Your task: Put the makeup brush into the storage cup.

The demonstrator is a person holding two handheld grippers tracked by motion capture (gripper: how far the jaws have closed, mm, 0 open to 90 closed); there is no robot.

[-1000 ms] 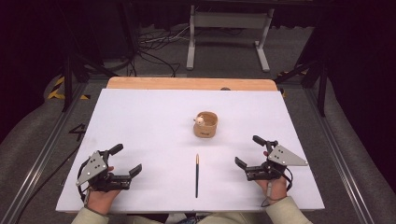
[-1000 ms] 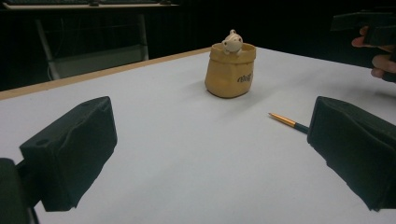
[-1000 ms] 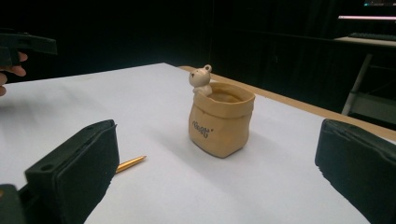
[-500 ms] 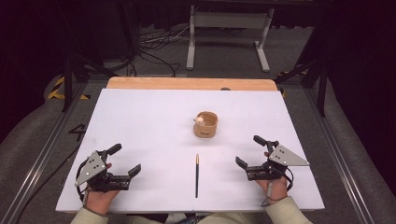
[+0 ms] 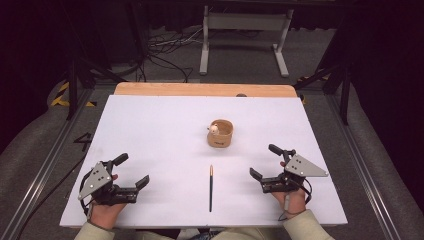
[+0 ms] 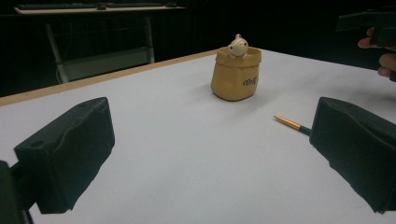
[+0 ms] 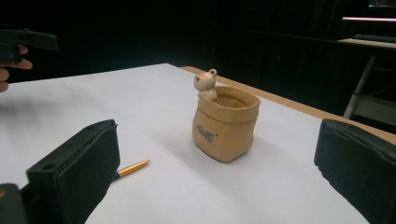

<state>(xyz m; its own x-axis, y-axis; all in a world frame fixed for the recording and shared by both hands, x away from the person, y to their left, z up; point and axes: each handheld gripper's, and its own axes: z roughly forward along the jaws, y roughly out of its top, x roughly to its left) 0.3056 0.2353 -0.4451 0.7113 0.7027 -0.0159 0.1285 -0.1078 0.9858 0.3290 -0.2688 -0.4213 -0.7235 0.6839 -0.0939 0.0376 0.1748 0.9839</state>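
Note:
A tan sack-shaped pot point(image 5: 220, 134) with a small bear figure on its rim stands upright near the middle of the white table point(image 5: 150, 130). In front of it lies a dark pencil point(image 5: 211, 187) with a gold tip, pointing away from the person. My left gripper point(image 5: 131, 173) rests open at the near left, nothing between its jaws. My right gripper point(image 5: 265, 163) rests open at the near right, also empty. The left gripper view has the pot point(image 6: 235, 73) ahead and the pencil's gold tip point(image 6: 291, 123) beside the right jaw. The right gripper view has the pot point(image 7: 224, 122) close ahead and the pencil point(image 7: 132, 168) at the left jaw.
A wooden strip point(image 5: 205, 90) edges the table's far side. Beyond it stand a metal frame point(image 5: 244, 37) and floor cables point(image 5: 160, 55). Rails run along both table sides.

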